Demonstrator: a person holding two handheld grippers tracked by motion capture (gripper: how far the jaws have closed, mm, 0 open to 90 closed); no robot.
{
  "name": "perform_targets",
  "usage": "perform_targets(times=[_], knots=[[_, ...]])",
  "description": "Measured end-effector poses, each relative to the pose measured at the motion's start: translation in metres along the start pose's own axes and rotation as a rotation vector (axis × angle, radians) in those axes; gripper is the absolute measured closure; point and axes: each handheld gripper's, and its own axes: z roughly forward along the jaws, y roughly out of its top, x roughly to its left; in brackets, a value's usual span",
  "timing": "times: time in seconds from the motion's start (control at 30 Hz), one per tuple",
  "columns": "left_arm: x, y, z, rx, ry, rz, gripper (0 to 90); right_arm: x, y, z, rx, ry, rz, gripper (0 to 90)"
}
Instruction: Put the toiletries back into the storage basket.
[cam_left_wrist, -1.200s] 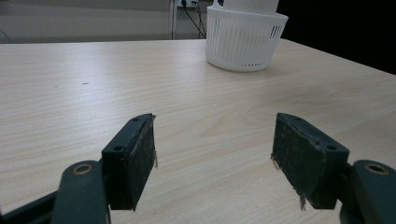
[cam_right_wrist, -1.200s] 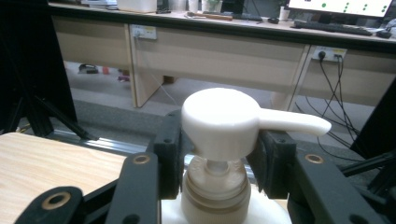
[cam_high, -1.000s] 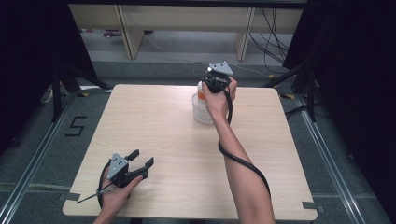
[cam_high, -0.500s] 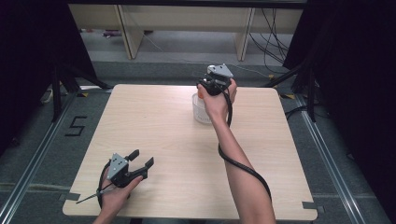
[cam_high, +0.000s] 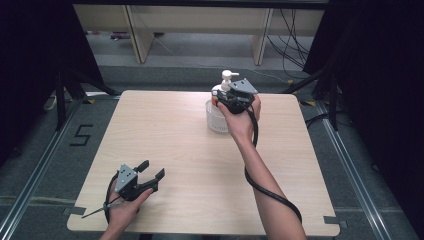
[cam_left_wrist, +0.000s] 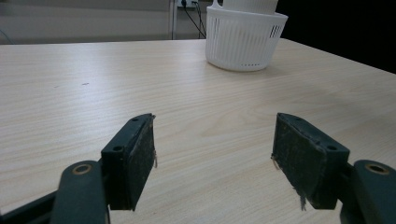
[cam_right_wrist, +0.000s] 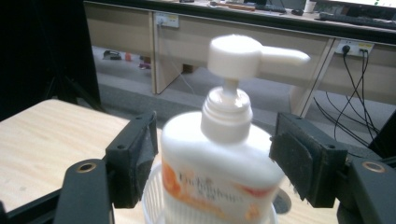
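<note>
1. Black pads of the right tool (cam_right_wrist: 215, 163) stand wide apart on either side of the white pump bottle (cam_right_wrist: 219, 172); its jaws have just been opening, and the bottle sits between them with a gap at each pad, so nothing is gripped.
2. That bottle stands upright inside the white ribbed basket (cam_high: 216, 120), its pump head (cam_high: 227, 76) rising above the right tool (cam_high: 231, 98) in the high view.
3. An orange printed label shows on the bottle's front in the right gripper view, slightly blurred.
4. The basket (cam_left_wrist: 243, 42) rests on the far middle part of the light wood worktop (cam_high: 175, 150).
5. The left tool (cam_high: 150, 175) lies low at the near left corner of the worktop, well apart from the basket, held in the person's left hand (cam_high: 120, 210).
6. Its jaws are spread wide with only bare worktop (cam_left_wrist: 93, 93) between them; it holds nothing.
</note>
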Motion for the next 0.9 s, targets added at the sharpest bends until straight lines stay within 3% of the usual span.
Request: perform_targets(times=[0.03,0.07,0.3,0.4,0.43,0.5,0.57,0.63,0.67,0.7,0.9], knots=[[0.000,0.000,0.000,0.001,0.001,-0.001,29.3,-0.002,-0.002,-0.003,-0.001,0.006,-0.021,31.9],[0.000,0.000,0.000,0.001,0.001,-0.001,29.3,-0.004,-0.007,-0.011,0.012,0.019,0.007,31.9],[0.000,0.000,0.000,0.002,0.006,-0.005,29.3,-0.008,-0.021,-0.033,0.020,0.056,-0.004,32.0],[-0.002,0.000,-0.002,0.024,0.023,-0.012,29.3,-0.011,-0.032,-0.045,0.022,0.072,-0.007,32.4],[-0.002,0.000,-0.002,0.023,0.023,-0.012,29.3,-0.011,-0.036,-0.049,0.030,0.072,0.012,32.5],[-0.002,0.000,-0.002,0.023,0.025,-0.012,29.2,-0.013,-0.043,-0.055,0.014,0.086,-0.010,32.6],[0.000,0.000,0.000,0.001,0.008,-0.005,29.2,-0.014,-0.052,-0.064,0.032,0.088,0.007,32.8],[0.000,0.000,0.000,0.001,0.009,-0.007,29.2,-0.016,-0.059,-0.071,0.032,0.099,-0.019,32.8],[0.000,0.000,0.000,0.001,0.010,-0.007,29.2,-0.015,-0.062,-0.073,0.039,0.108,0.002,32.8],[0.000,0.000,0.000,0.001,0.010,-0.006,29.2,-0.017,-0.065,-0.076,0.037,0.113,-0.015,32.8],[0.000,0.000,0.000,0.000,0.013,-0.008,29.1,-0.022,-0.092,-0.095,0.063,0.137,0.003,33.2]])
